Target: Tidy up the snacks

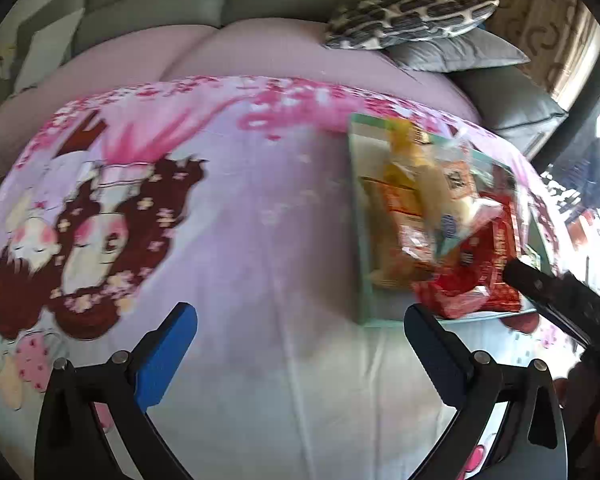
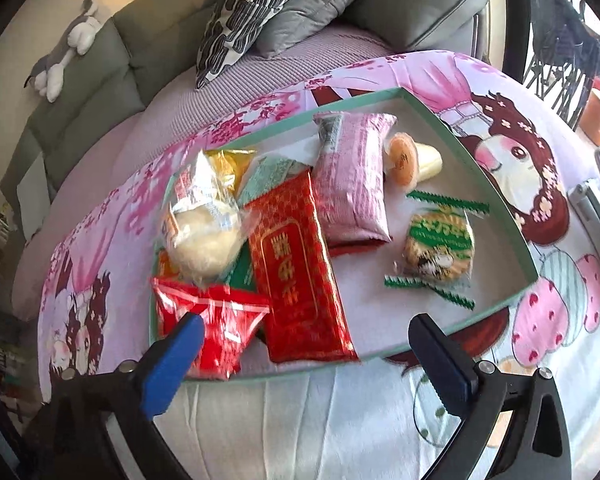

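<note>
In the left wrist view, the left gripper (image 1: 300,344) hangs with its blue-padded jaws spread wide and nothing between them, above a pink cartoon-print sheet (image 1: 228,216) spread over a table. Behind it stands a grey sofa (image 1: 160,0) with a patterned cushion (image 1: 412,12). The mint-rimmed tray (image 1: 358,216) of snacks sits to the right, blurred, with a red packet (image 1: 480,272) at its near corner.

In the right wrist view, the right gripper (image 2: 312,344) is also wide open and empty, just above the tray's near edge (image 2: 496,308). Inside lie a long red packet (image 2: 300,276), a small red bag (image 2: 212,320) by the left finger, a clear-wrapped pale bun (image 2: 204,240), a pink packet (image 2: 352,180), a jelly cup (image 2: 412,160) and a green-wrapped cookie (image 2: 438,248). A plush toy (image 2: 64,52) rests on the sofa back.
</note>
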